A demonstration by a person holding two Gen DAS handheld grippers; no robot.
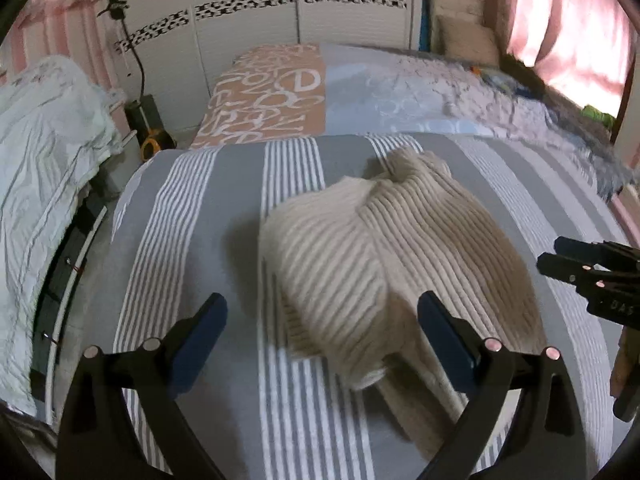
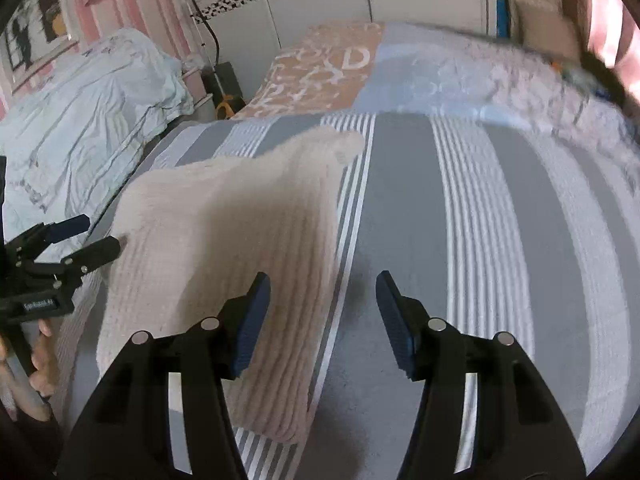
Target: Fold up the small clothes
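A cream ribbed knit garment (image 1: 376,256) lies folded over itself on the grey-and-white striped bed cover (image 1: 192,248). My left gripper (image 1: 320,320) is open just above the garment's near edge, its right finger over the knit and its left finger over bare cover. In the right wrist view the same garment (image 2: 216,232) lies to the left. My right gripper (image 2: 322,308) is open and holds nothing, with its left finger above the garment's right edge. Each gripper shows in the other's view: the right gripper (image 1: 560,258) at the right edge, the left gripper (image 2: 100,236) at the left edge.
A crumpled pale sheet (image 1: 44,168) covers furniture at the left. Beyond the striped cover lie an orange lettered blanket (image 1: 268,96) and a pale blue quilt (image 1: 404,92). White wardrobe doors (image 1: 280,12) and pink curtains (image 1: 568,28) stand behind. A person's hand (image 2: 40,364) holds the left gripper's handle.
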